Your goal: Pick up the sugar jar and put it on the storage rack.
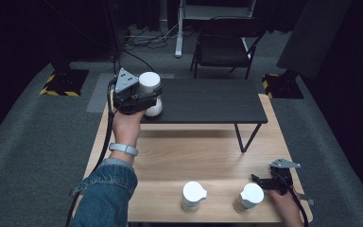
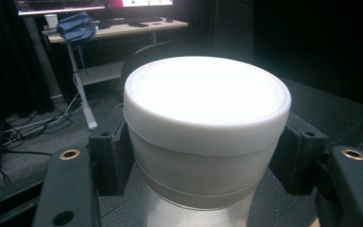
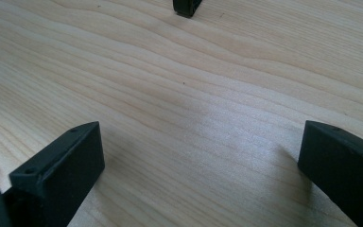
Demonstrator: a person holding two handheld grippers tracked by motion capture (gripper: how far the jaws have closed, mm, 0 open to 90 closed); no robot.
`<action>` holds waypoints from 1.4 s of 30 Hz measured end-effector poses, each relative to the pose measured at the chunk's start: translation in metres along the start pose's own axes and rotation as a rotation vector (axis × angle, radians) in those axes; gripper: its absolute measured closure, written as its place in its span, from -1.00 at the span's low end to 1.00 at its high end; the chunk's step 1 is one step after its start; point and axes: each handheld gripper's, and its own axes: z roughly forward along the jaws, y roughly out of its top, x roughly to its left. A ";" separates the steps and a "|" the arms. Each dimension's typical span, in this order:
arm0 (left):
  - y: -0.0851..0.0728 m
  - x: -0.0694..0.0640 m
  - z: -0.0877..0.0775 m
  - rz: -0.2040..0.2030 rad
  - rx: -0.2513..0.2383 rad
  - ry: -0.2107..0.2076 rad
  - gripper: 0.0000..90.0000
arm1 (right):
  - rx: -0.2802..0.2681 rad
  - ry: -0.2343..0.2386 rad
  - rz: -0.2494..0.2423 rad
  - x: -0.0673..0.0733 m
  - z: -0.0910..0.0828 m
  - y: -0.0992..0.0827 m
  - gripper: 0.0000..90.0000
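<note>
My left gripper [image 1: 149, 98] is shut on a white-lidded jar [image 1: 149, 82] and holds it over the left end of the black raised shelf [image 1: 208, 101]. In the left gripper view the jar [image 2: 207, 109] stands upright between the black pads [image 2: 114, 161], which press its sides just under the lid. Its translucent body shows below. My right gripper [image 1: 261, 182] rests low at the front right of the wooden table [image 1: 189, 151], open, just right of another white-lidded jar [image 1: 251, 196]. In the right gripper view its jaws [image 3: 201, 161] stand wide apart over bare wood.
A third white-lidded container [image 1: 193, 195] stands at the table's front middle. The shelf's black leg [image 1: 240, 138] comes down onto the wood, and its foot [image 3: 187, 6] lies ahead of the right gripper. A black chair [image 1: 224, 45] stands behind the table.
</note>
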 end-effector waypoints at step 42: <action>-0.047 0.005 -0.054 -0.015 -0.111 0.028 -0.79 | 0.001 -0.003 0.003 0.001 0.000 0.000 -0.99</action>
